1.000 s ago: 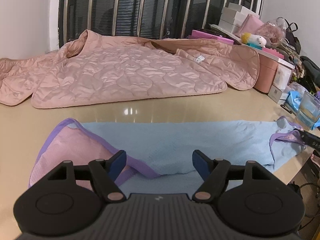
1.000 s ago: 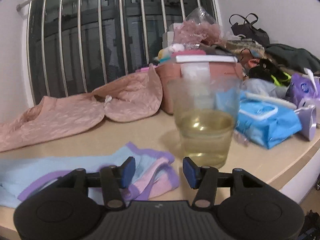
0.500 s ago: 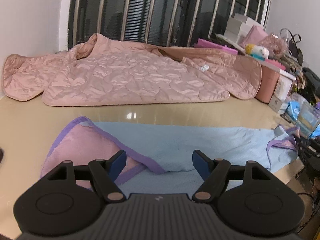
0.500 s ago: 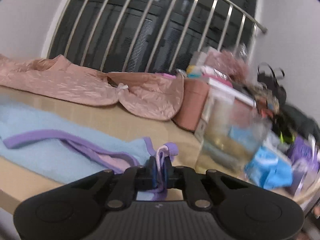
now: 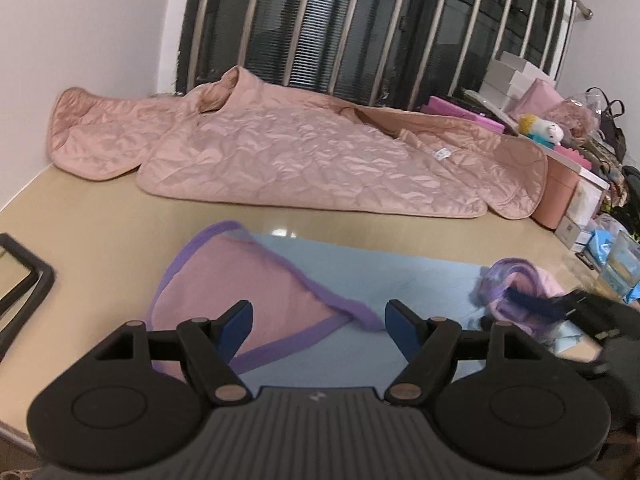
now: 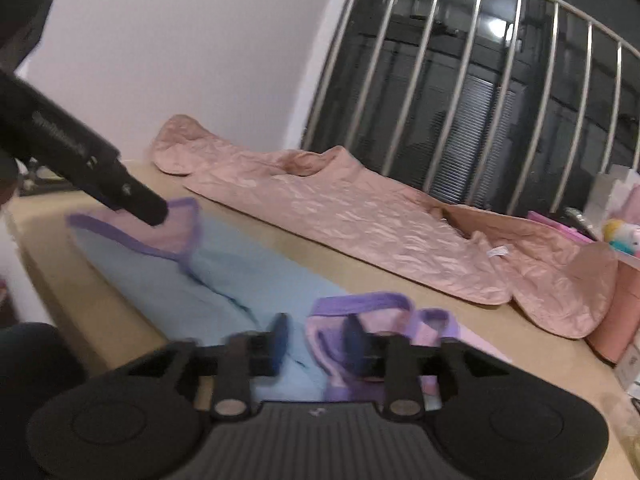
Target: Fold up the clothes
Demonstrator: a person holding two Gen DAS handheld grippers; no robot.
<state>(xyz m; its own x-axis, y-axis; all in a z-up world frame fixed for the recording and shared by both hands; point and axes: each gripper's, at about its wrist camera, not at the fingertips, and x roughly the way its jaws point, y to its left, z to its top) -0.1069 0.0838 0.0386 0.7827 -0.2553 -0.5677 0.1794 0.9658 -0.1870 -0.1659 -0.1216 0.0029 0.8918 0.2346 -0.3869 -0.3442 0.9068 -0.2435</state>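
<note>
A light-blue garment (image 5: 360, 280) with purple trim and pink lining is seen spread along the near edge of a beige table (image 5: 100, 216), its left end turned back to expose a pink panel (image 5: 248, 280) and its right end bunched into a purple-edged heap (image 6: 360, 320). The left gripper (image 5: 318, 320) is held wide apart above the turned-back corner, with nothing between its blue pads (image 5: 236, 320). The right gripper (image 6: 316, 338) is shown blurred at the bunched end, its jaws partly apart; whether any cloth is pinched there cannot be told. A quilted pink jacket (image 5: 312, 160) is laid out behind, well apart from the blue piece, and a glass of liquid (image 5: 622, 264) stands near the table's right end. The fabric is judged to be light, soft and limp, likely to sag and slide on the glossy top, so it is best taken at the bound purple hem (image 5: 340, 304), where the doubled edge offers the firmest purchase, with both ends lifted together.
</note>
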